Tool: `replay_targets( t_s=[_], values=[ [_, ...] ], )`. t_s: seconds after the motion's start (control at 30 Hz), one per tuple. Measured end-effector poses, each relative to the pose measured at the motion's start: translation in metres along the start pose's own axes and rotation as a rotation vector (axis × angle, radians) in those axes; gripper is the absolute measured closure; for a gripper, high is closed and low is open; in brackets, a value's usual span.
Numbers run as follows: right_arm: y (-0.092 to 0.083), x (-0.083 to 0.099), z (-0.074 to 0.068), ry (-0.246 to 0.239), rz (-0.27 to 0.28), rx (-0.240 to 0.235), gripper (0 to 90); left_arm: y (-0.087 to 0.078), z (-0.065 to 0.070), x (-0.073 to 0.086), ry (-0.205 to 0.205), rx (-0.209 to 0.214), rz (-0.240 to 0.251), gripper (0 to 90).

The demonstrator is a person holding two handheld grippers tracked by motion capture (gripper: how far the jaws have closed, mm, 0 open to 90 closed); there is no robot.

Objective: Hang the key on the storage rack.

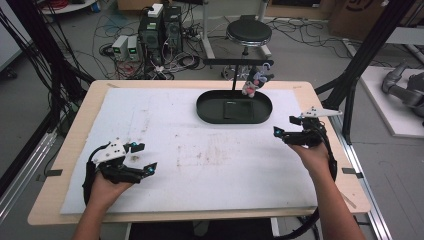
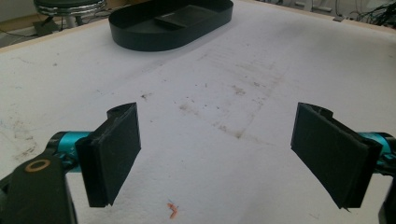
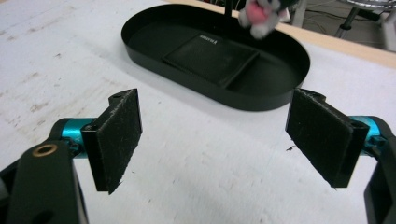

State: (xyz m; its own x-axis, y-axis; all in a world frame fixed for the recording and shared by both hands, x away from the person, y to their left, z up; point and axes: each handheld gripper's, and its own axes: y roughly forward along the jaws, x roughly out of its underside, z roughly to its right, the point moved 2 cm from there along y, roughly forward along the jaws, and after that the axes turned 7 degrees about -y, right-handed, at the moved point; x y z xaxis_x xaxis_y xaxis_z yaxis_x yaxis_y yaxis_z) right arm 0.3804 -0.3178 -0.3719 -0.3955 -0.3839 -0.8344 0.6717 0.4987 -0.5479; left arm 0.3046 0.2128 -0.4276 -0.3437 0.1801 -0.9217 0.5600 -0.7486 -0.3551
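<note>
A black oval tray (image 1: pixel 207 112) lies at the far middle of the white mat, with a flat black rectangular pad (image 1: pixel 237 110) inside it. A small pink, white and grey plush toy (image 1: pixel 254 81) hangs from a black stand over the tray's far right rim. My left gripper (image 1: pixel 145 157) hovers over the near left of the mat, open and empty. My right gripper (image 1: pixel 286 126) is at the right edge, open and empty, just right of the tray. The left gripper view has the tray (image 2: pixel 140 39) far ahead. The right gripper view has the tray (image 3: pixel 261 100) and the toy (image 3: pixel 259 16) close ahead.
The white mat (image 1: pixel 200 155) covers a wooden table (image 1: pixel 75 135) and carries brown smudges in its middle. A tiny orange scrap (image 2: pixel 173 212) lies on the mat under my left gripper. Behind the table stand a stool (image 1: pixel 248 31), computer boxes (image 1: pixel 160 30) and loose cables.
</note>
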Motion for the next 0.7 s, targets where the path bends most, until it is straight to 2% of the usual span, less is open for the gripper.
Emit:
replay_targets(
  t_s=[0.43, 0.7],
  values=[
    [0.004, 0.041, -0.019, 0.027, 0.030, -0.026, 19.1, 0.006, 0.000, 0.000, -0.006, 0.005, -0.003, 15.8],
    [0.013, 0.055, -0.031, -0.007, 0.019, -0.030, 18.7, 0.012, 0.001, 0.002, -0.007, 0.009, -0.019, 15.7]
  ],
)
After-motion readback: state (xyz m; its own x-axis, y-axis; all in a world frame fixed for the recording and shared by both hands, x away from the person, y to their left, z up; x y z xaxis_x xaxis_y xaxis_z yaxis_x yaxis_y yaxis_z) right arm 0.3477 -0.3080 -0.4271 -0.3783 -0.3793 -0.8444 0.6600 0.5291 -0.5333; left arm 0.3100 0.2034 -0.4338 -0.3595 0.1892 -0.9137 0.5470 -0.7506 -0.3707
